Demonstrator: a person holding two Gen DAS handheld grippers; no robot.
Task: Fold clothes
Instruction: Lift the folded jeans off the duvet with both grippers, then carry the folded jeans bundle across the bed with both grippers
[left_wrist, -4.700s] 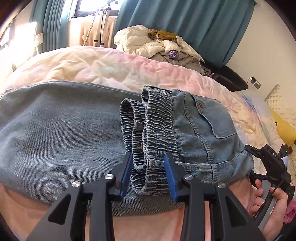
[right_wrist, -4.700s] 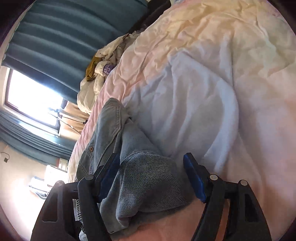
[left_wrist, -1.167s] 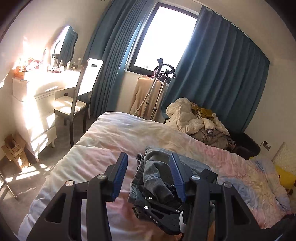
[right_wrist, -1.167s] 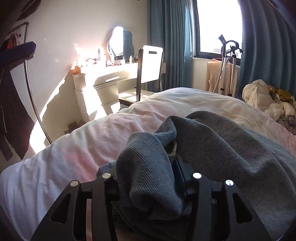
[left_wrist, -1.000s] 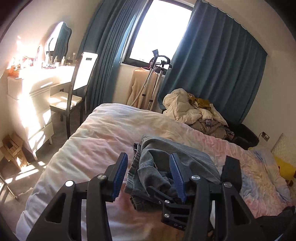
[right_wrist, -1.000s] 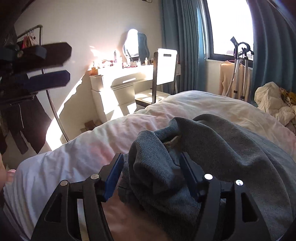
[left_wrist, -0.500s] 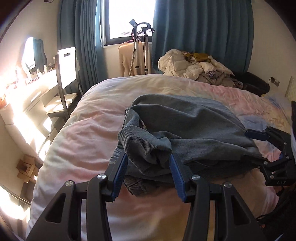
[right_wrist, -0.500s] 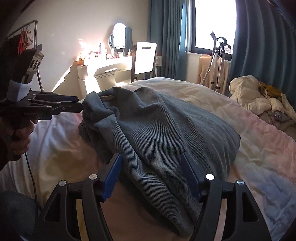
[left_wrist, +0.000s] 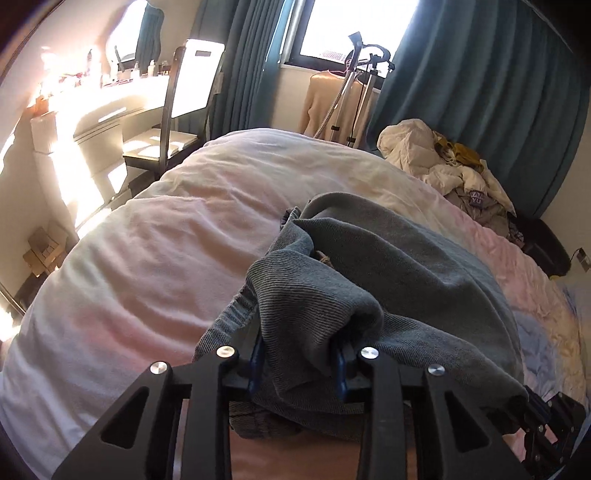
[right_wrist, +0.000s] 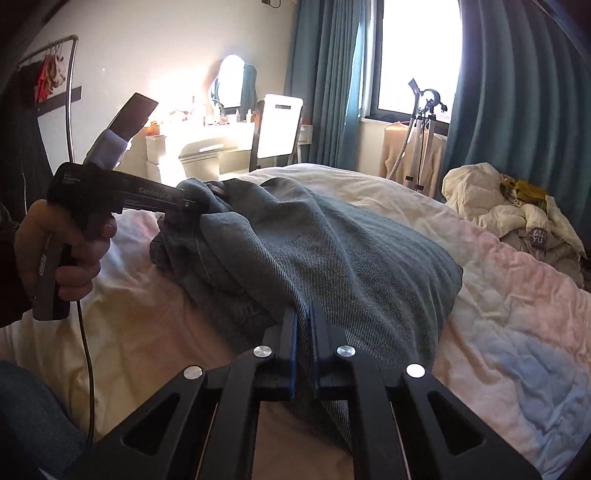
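Left wrist view: 1 folded denim garment (left_wrist: 413, 280) on the bed (left_wrist: 155, 258), humped up toward the cam. Left gripper (left_wrist: 297, 363) w/ its 2 blue pads pinching a thick bunched corner of the denim; 0.5 s ago the pads stood wider w/ cloth only loosely between. Fingertips buried under fabric, so contact is hard to make out. Right gripper (left_wrist: 554, 417) only partly in frame, bottom right, its tips under the denim edge. 1 chair (left_wrist: 184, 99), 1 pile of clothes (left_wrist: 454, 170) by the curtain.

Right wrist view: right gripper (right_wrist: 303, 332) pressed nearly together on a thin denim edge (0.5 s ago it was spread apart, nothing between). Same 1 garment, now bridged between the 2 grippers. Left gripper (right_wrist: 173, 206) at far left, held by 1 hand (right_wrist: 62, 243), tips lost in the cloth. Garment's underside hidden.
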